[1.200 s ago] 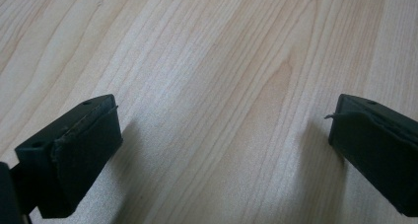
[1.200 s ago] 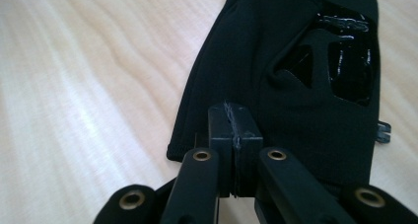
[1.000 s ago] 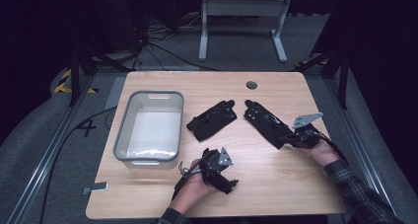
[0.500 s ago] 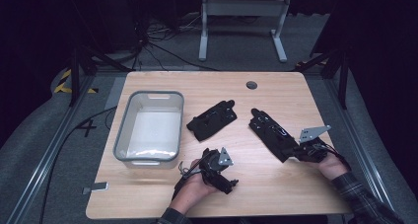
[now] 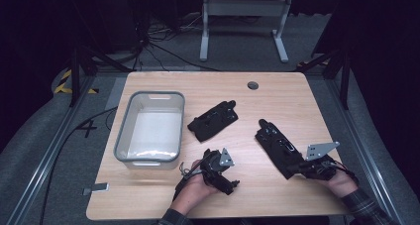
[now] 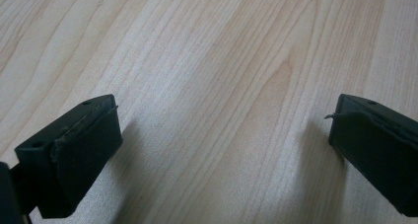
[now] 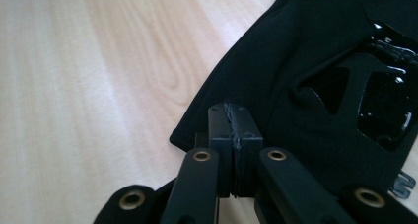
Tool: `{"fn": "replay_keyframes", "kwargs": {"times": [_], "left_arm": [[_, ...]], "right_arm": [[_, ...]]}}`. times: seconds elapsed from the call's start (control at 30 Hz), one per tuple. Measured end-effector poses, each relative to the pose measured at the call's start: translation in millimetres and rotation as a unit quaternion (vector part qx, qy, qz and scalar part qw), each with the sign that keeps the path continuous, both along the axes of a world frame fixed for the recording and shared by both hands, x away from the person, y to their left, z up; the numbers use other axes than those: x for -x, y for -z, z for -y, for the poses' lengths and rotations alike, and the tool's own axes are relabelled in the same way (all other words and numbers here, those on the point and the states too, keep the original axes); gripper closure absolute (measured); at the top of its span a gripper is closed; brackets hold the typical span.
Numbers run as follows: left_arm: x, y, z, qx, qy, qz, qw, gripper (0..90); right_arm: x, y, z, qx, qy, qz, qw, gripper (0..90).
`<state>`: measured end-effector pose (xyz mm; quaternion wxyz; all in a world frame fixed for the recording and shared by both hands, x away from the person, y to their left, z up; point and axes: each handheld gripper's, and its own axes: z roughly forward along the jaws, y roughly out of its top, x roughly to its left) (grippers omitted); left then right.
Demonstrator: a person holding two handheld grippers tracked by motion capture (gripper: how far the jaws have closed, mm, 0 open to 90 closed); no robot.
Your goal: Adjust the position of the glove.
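Far left on the counter [image 5: 148,205], pale wood-grain laminate with rounded corners, sits a grey-rimmed rectangular plastic bin [image 5: 149,127], translucent white walls, glossy floor, nothing in it. A small grey tab [image 5: 96,189] lies by the counter's front left edge. Just right of the bin's front corner your left hand-held gripper [image 5: 233,184] rests low over bare wood, grey three-cornered plate on top, cable trailing back to your wrist; in the left gripper view [image 6: 217,150] its jaws are spread wide, blocky matte black pads with slightly frayed rubber edges, only wood grain between them. Middle of the counter, just right of the bin, lies one black glove [image 5: 213,120], soft fabric, flat, angled, untouched, well apart from both grippers. Behind it near the far edge is a round grey cable hole [image 5: 253,85]. Further right the second black glove [image 5: 277,146] lies flat, fingers toward the far side, shiny black patches on its back showing in the right gripper view [image 7: 345,76]. Your right hand-held gripper [image 5: 301,166] is at that glove's cuff end, jaws pressed together; in the right gripper view [image 7: 235,135] the pads meet on the glove's thin hem, pinching it. Nothing stands between the gloves and the bin.
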<state>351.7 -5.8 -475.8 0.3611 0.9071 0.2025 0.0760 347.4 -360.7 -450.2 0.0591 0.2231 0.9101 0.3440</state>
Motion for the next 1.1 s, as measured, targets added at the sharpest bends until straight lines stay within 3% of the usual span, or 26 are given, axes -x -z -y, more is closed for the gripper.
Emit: {"fn": "replay_keyframes", "kwargs": {"times": [0.13,0.27,0.53,0.83,1.1], "left_arm": [[0.0,0.0,0.0,0.000,0.000,0.000,1.0000,0.0],[0.0,0.1,0.2,0.001,0.000,-0.001,1.0000,0.0],[-0.1,0.0,0.3,0.000,0.000,-0.001,1.0000,0.0],[-0.1,0.1,0.5,0.001,0.000,-0.002,1.0000,0.0],[-0.2,0.1,0.6,0.001,0.000,-0.002,1.0000,0.0]], "right_arm": [[10.3,-0.4,-0.8,0.000,-0.009,0.002,1.0000,89.8],[7.7,-6.4,2.0,-0.009,-0.002,0.013,0.9999,89.8],[-27.4,-18.2,12.8,-0.020,0.032,0.039,0.9985,89.8],[-68.2,-9.8,14.5,-0.003,0.067,0.047,0.9967,89.8],[-73.9,-4.2,14.6,0.005,0.068,0.039,0.9969,89.8]]}}
